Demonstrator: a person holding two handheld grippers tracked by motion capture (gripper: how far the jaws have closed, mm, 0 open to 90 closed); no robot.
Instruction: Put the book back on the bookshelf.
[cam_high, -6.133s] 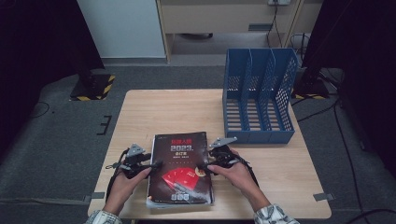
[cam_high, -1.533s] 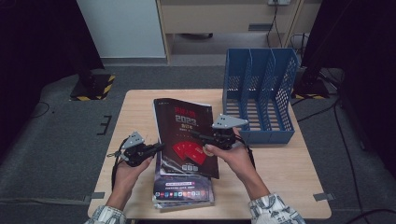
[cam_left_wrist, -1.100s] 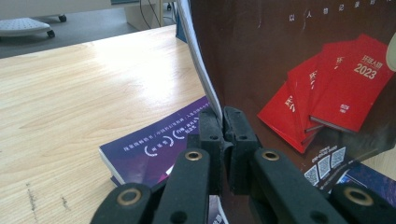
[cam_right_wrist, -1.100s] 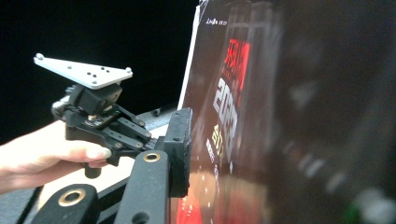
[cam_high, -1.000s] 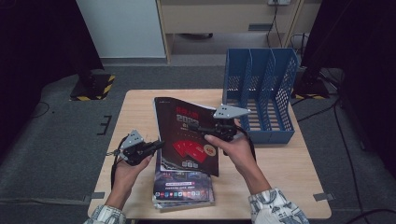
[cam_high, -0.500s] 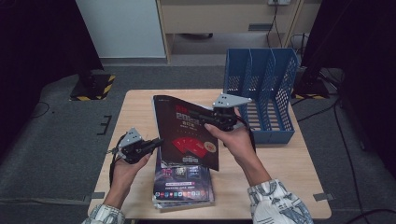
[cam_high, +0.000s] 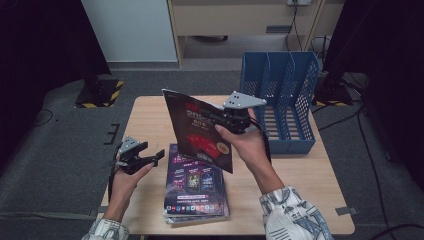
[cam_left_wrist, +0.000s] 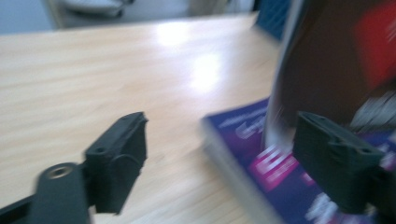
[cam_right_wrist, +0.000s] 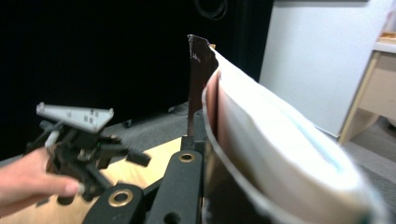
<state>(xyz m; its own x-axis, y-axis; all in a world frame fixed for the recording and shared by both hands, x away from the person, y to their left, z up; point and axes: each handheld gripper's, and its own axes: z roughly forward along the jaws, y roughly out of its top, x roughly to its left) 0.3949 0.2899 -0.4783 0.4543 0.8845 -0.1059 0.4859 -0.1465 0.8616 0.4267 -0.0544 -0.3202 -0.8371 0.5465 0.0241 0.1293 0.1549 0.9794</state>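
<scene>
The right tool (cam_high: 231, 119) is pinching a thick dark-covered book with red lettering and a red shape on its front (cam_high: 200, 132) by its edge and holds it lifted and tilted above the light wooden table (cam_high: 150, 120), clear of the small stack of glossy purple-covered books (cam_high: 195, 187) that lies flat near the person's side. In the right gripper view the book's pale page block bulges beside the jaw that clamps it, so the grip looks to be on the cover side rather than round the whole thickness, though I cannot tell for sure. The left tool (cam_high: 142, 157) hangs beside the stack with its jaws spread and nothing between them; the left gripper view shows them wide apart over the table with the purple cover (cam_left_wrist: 280, 186) just ahead. The blue plastic file rack with upright dividers (cam_high: 282, 100) at the far right of the table looks empty. Judging from this, the pick-up is done; carrying the book across, standing it upright and sliding it into a compartment are left, as is the stack.
</scene>
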